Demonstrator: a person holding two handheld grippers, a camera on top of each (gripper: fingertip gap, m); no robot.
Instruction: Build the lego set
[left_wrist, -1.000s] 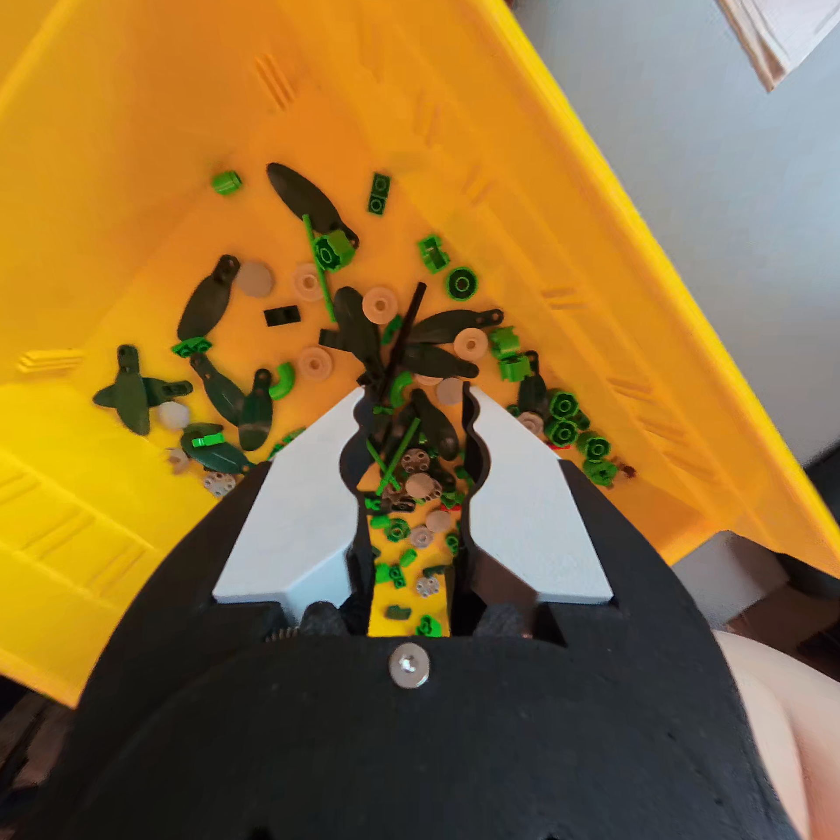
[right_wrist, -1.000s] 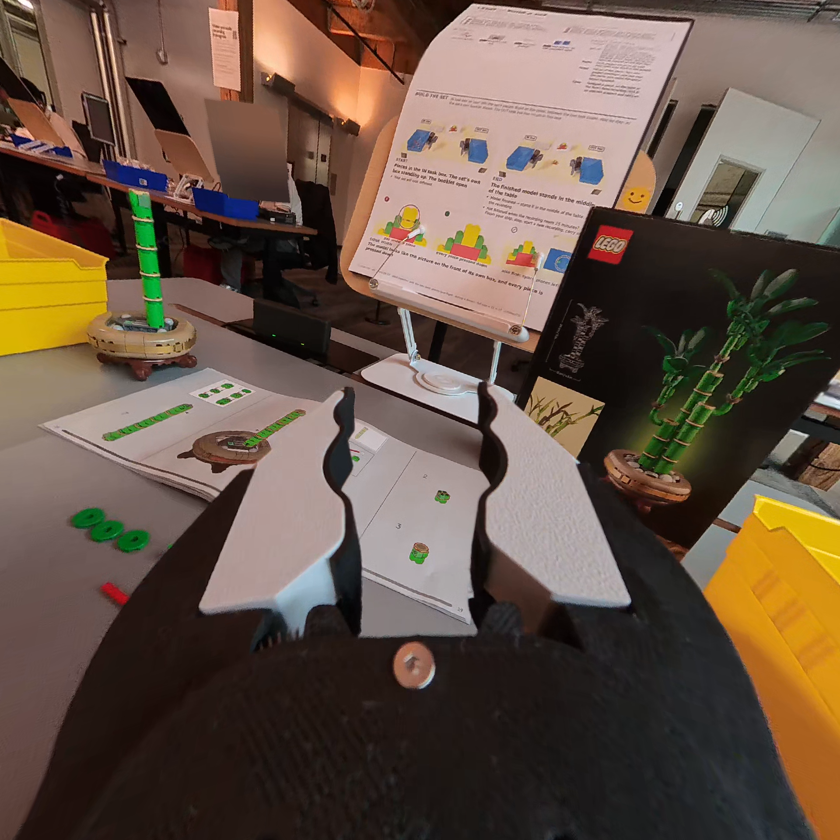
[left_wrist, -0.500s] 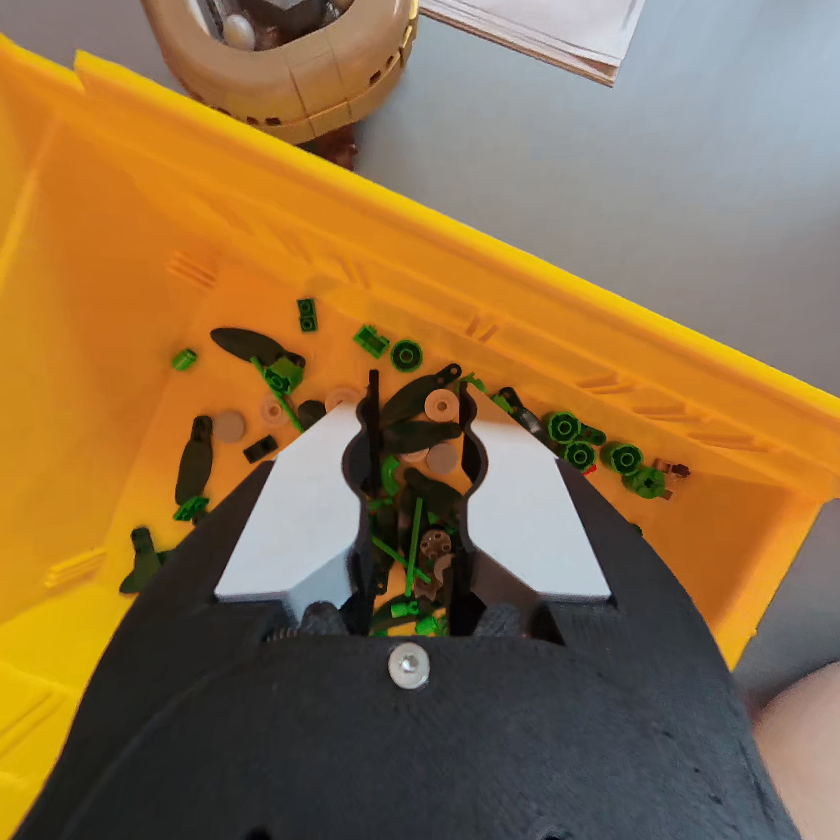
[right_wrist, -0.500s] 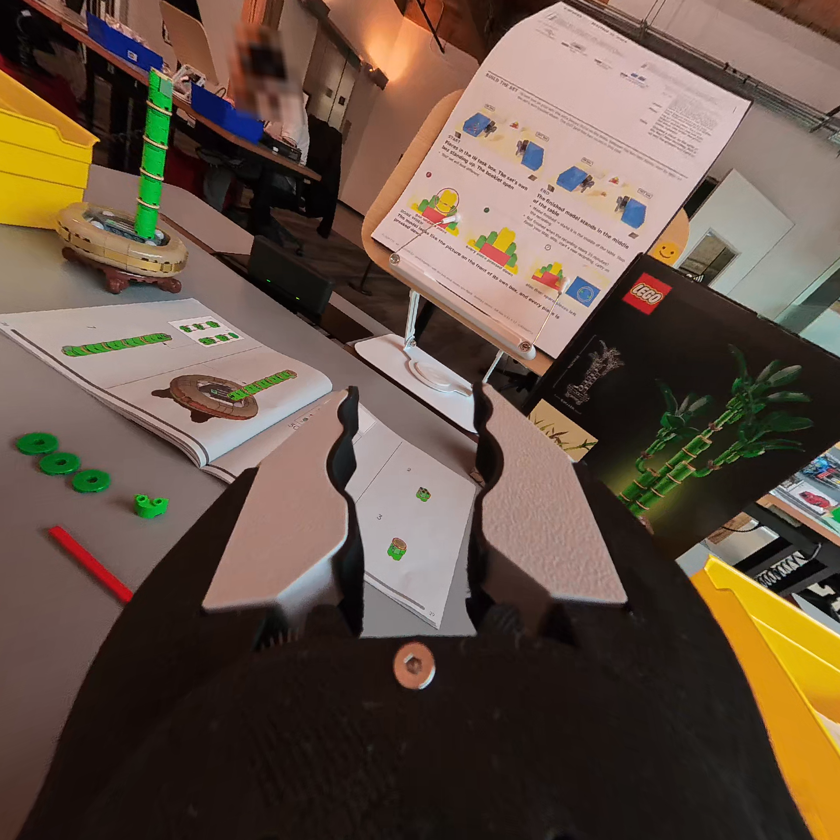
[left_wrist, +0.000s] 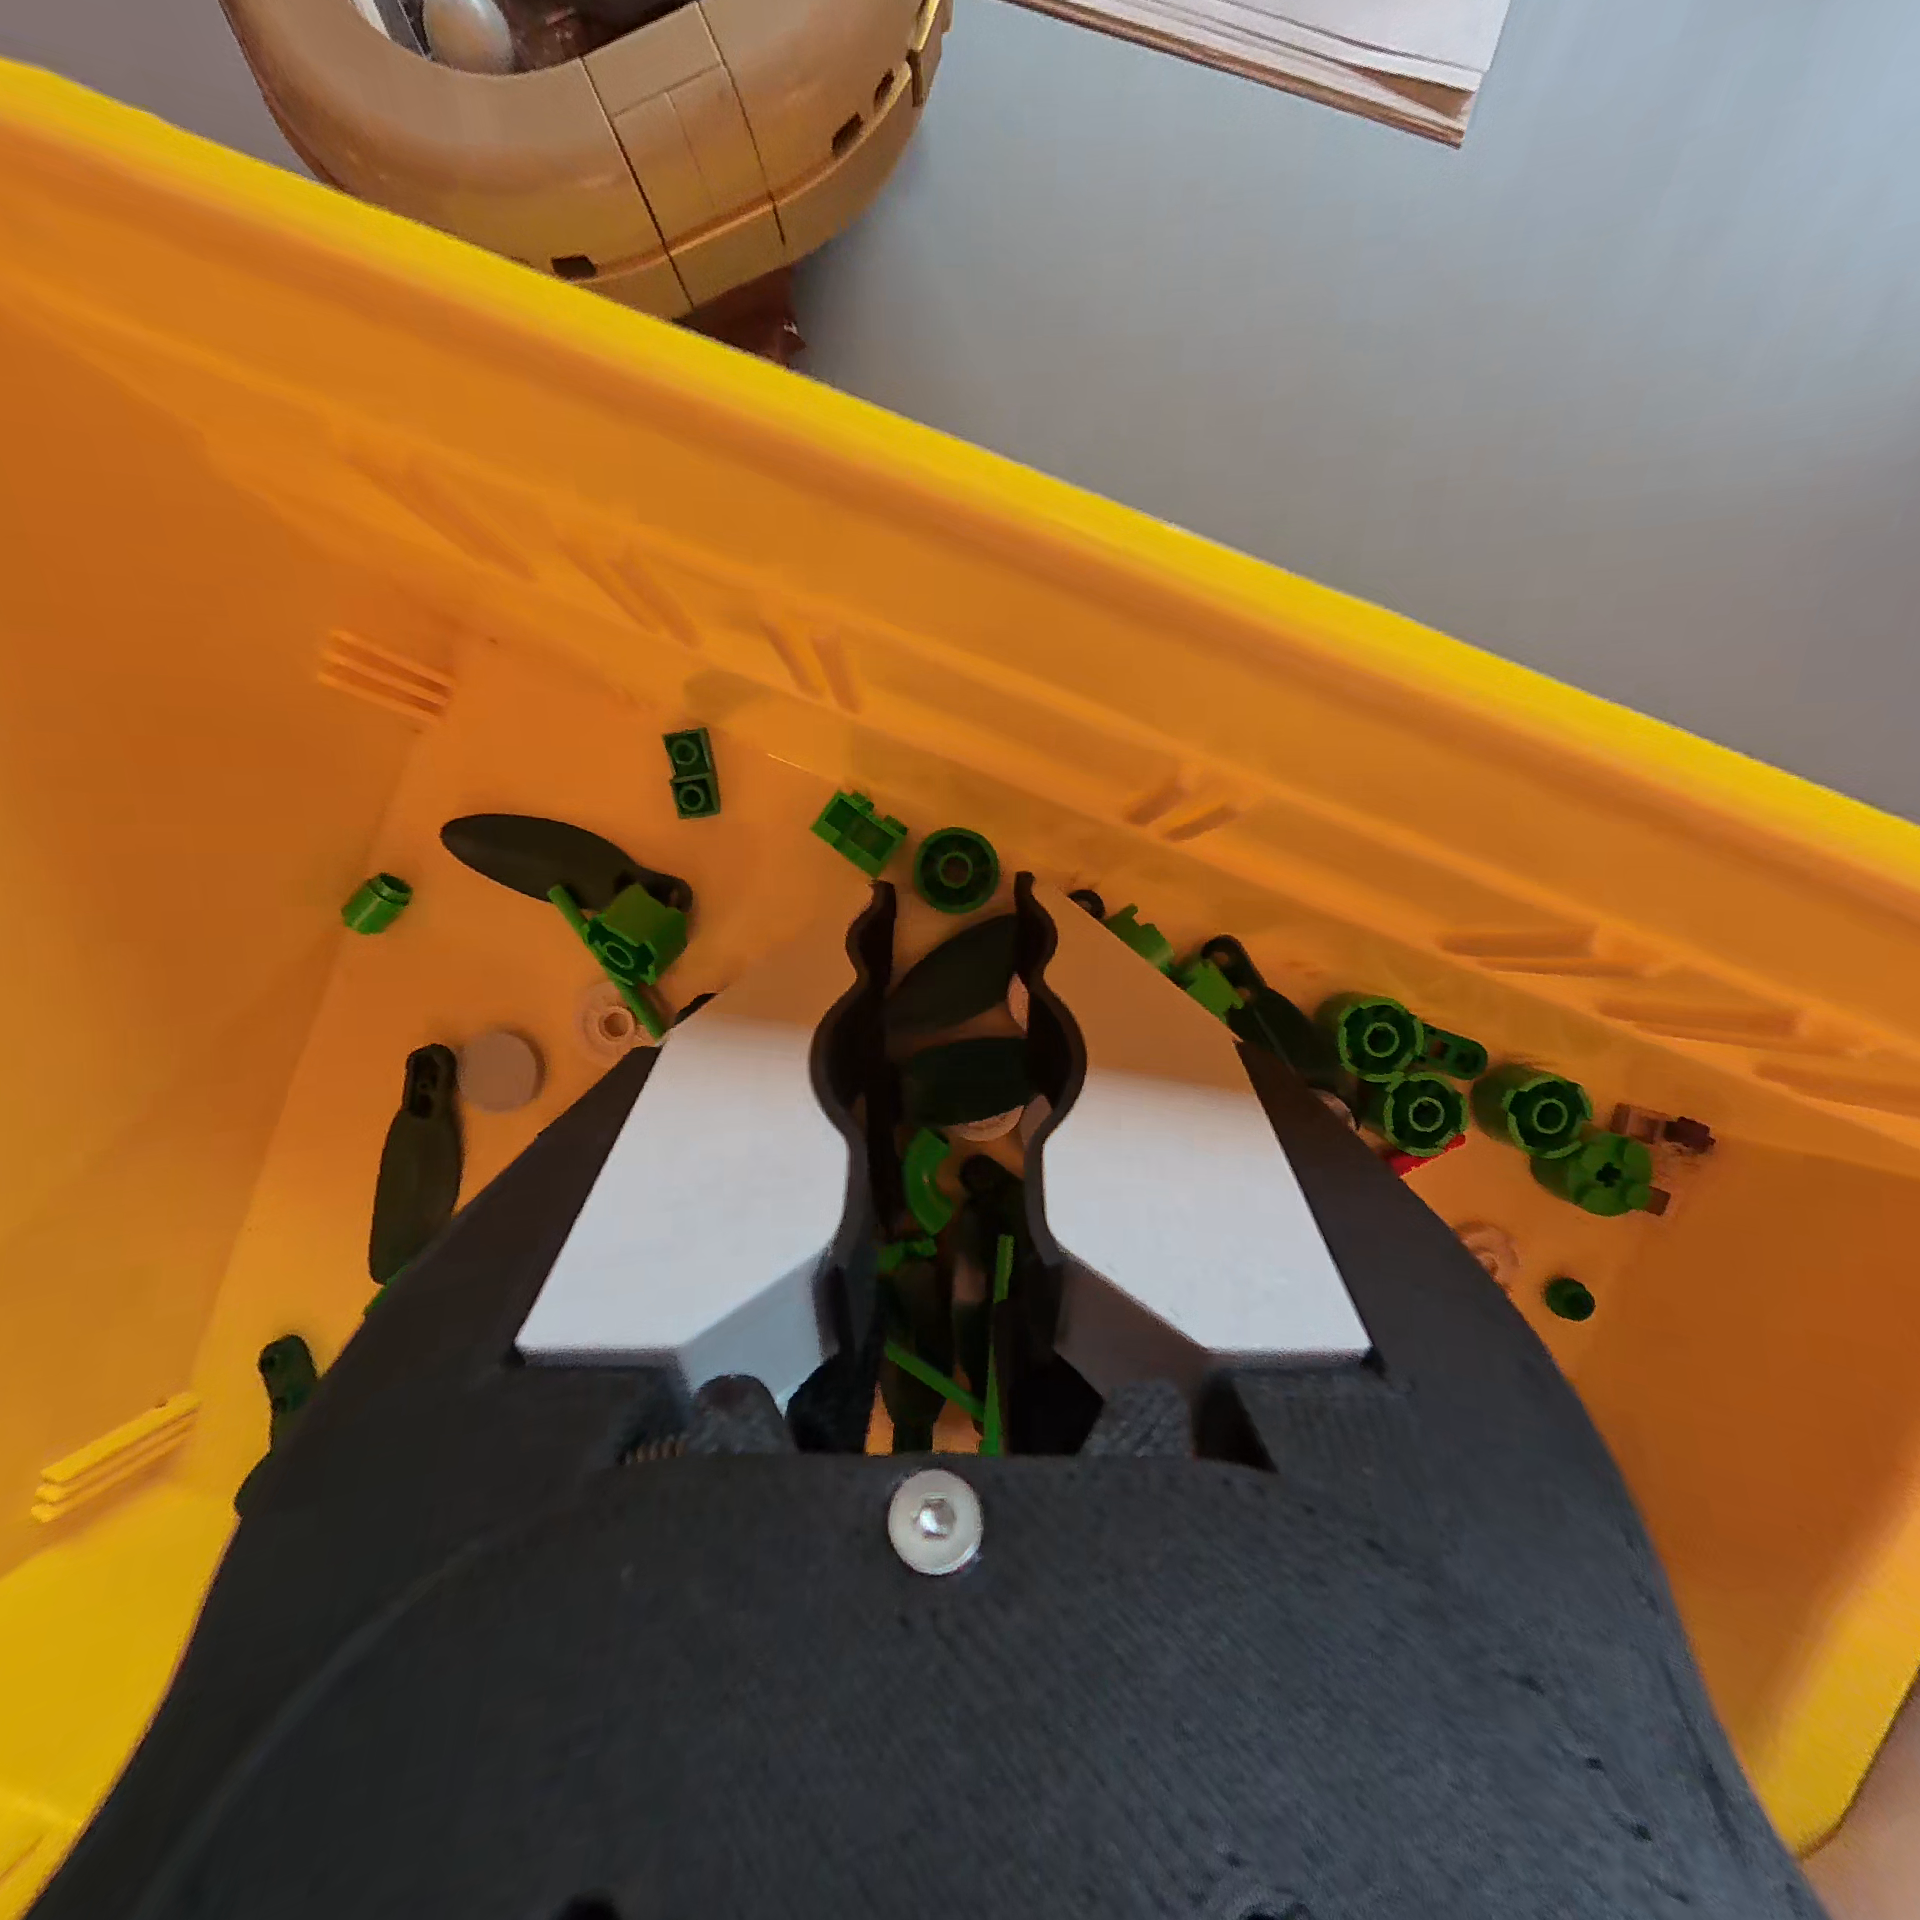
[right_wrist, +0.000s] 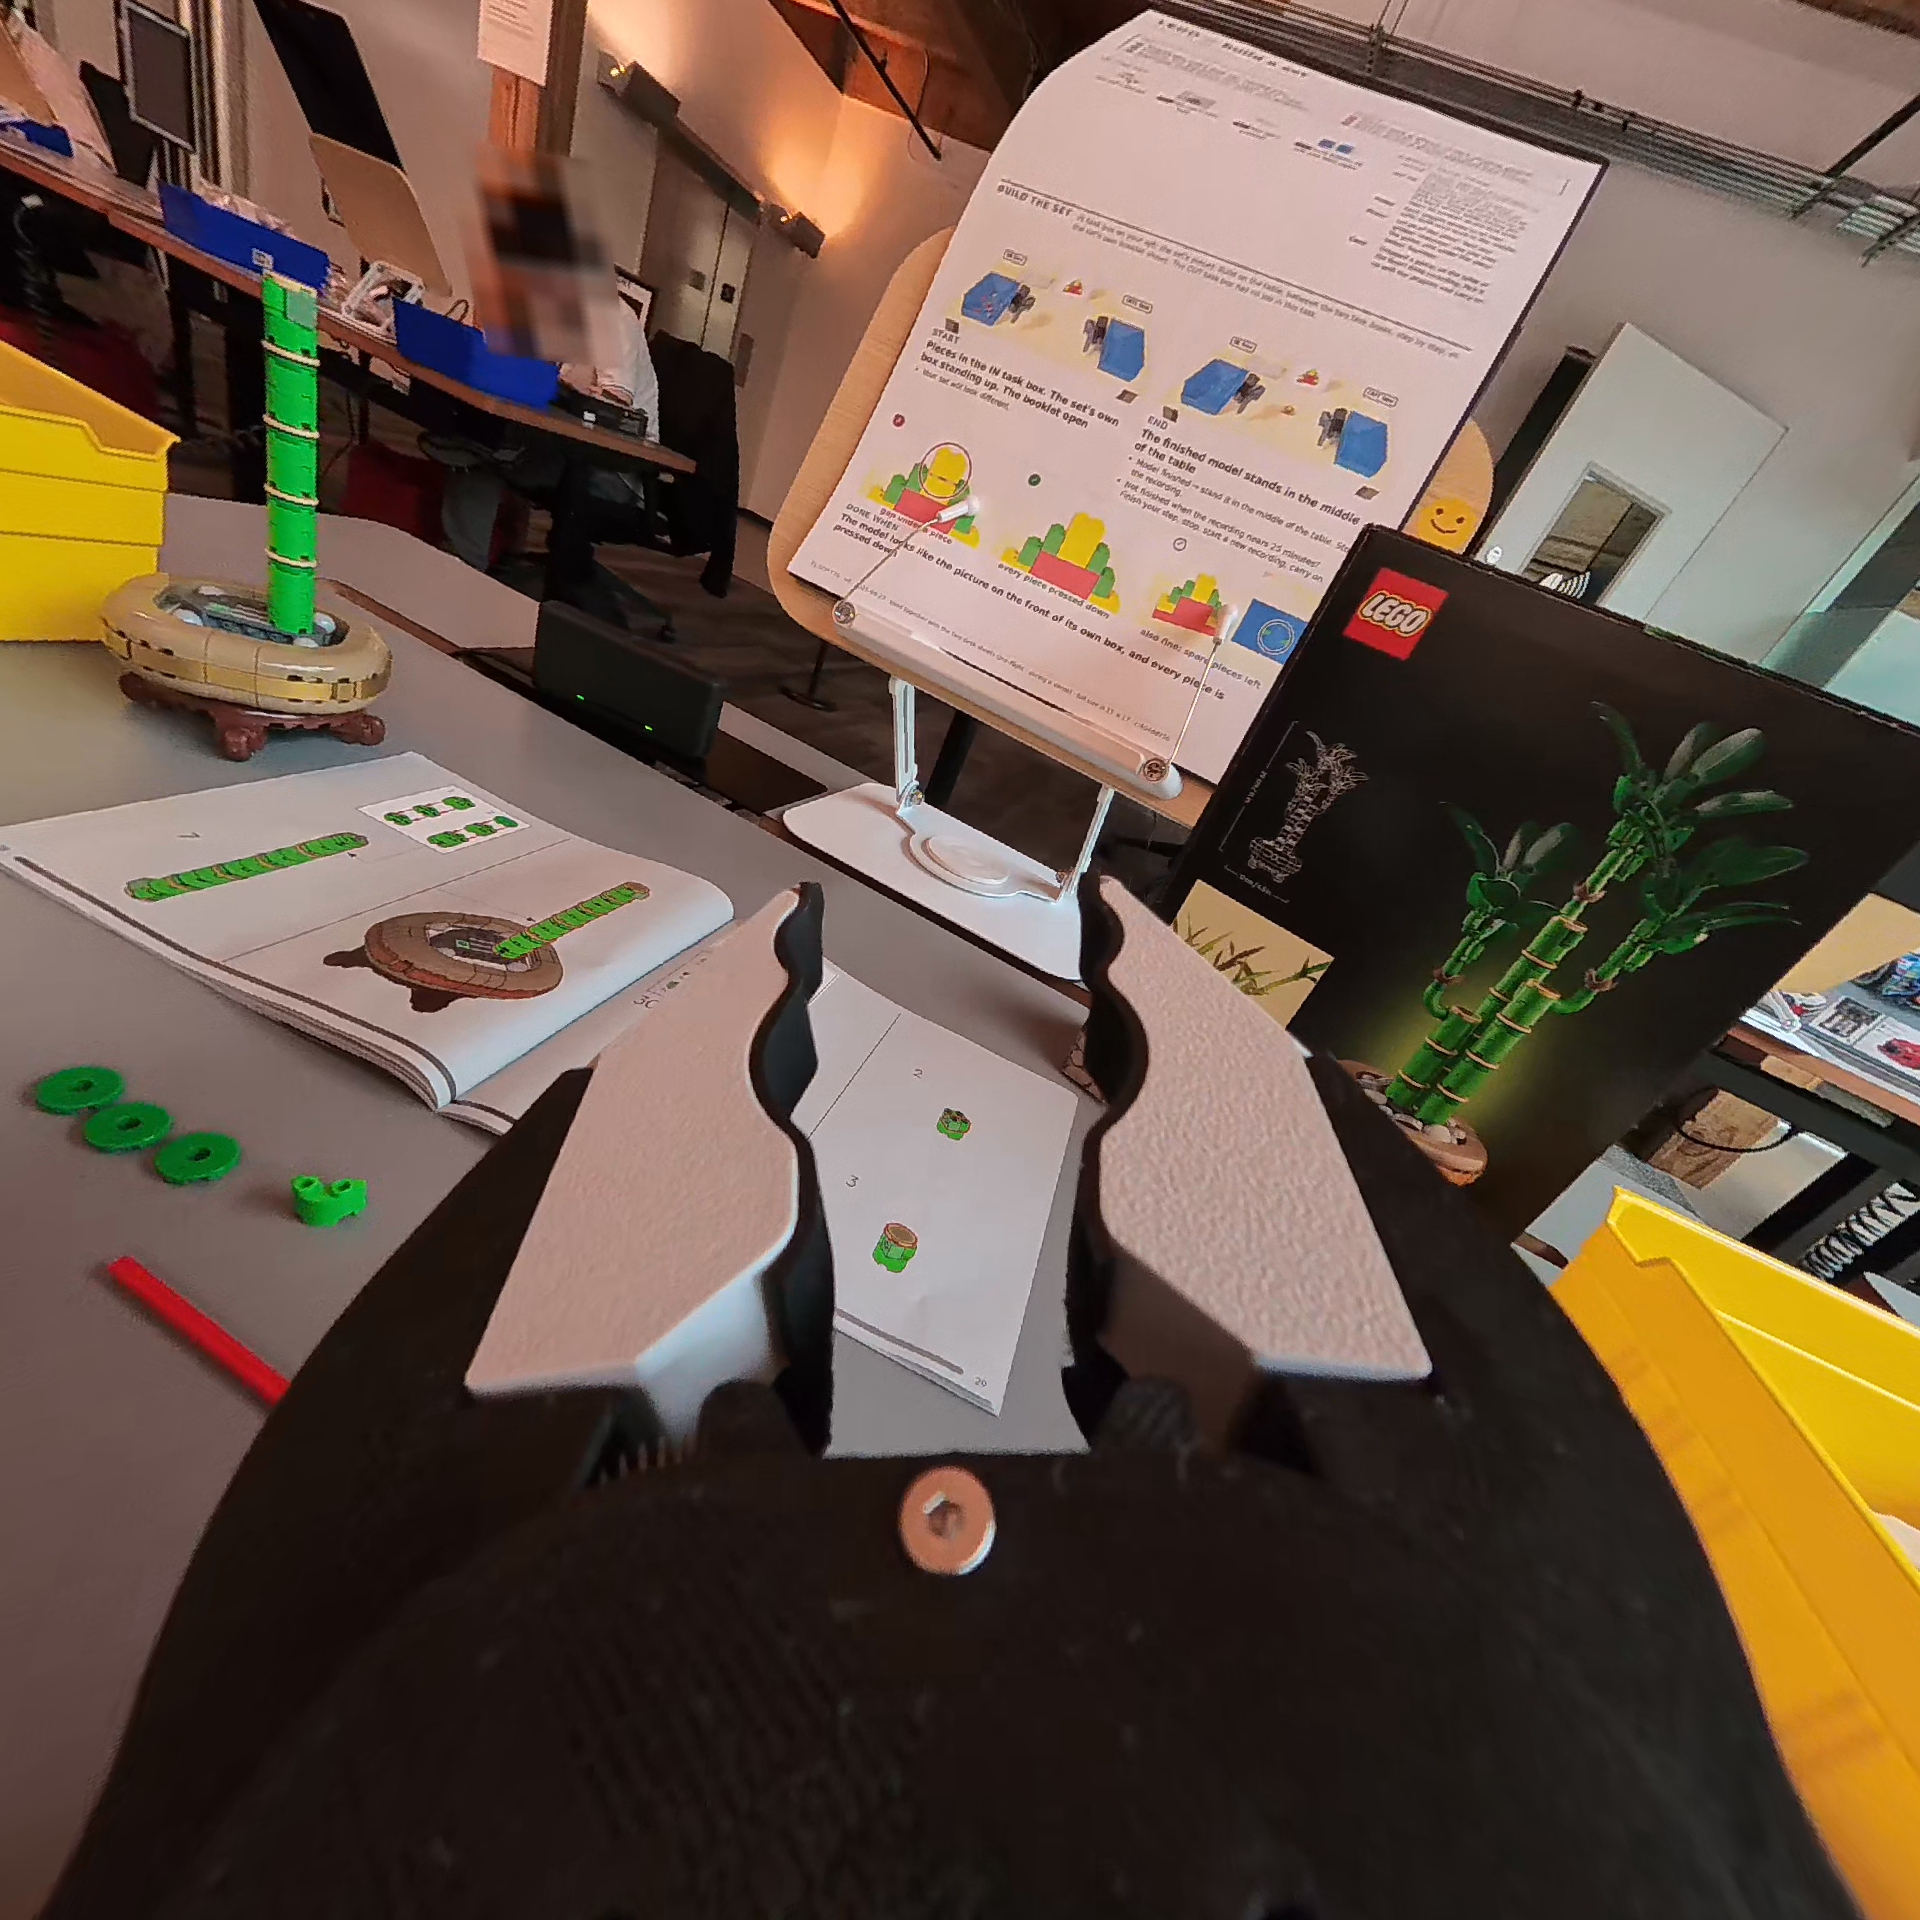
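While the loose lego pieces (left_wrist: 935, 1164) lie heaped on the floor of the yellow bin (left_wrist: 1039, 582), the left gripper (left_wrist: 951, 904) is held low over the heap with its jaws parted by a narrow gap, and nothing is seen gripped between them. Dark green leaf pieces (left_wrist: 951, 977), thin green rods and a curved green part are seen through the gap, lying over each other. It is judged that, if the jaws are closed here, several pieces can be caught together, or a thin rod can be pinched at an angle and spring away. A group of round green pieces (left_wrist: 1377, 1037) lies to the right, near the bin wall; these can be pushed against the wall by the finger and missed.

Beyond the far rim of the bin, the tan base of the model (left_wrist: 582, 135) stands very close, so a fast lift of the gripper can knock it. In the right wrist view the green stalk (right_wrist: 289, 457) on that base is tall and thin, and it is judged easy to tip.

The right gripper (right_wrist: 945, 904) is held released and empty above the open instruction booklet (right_wrist: 395, 914), well apart from three green discs (right_wrist: 127, 1127) and a red rod (right_wrist: 197, 1330) on the grey table (right_wrist: 104, 1455).
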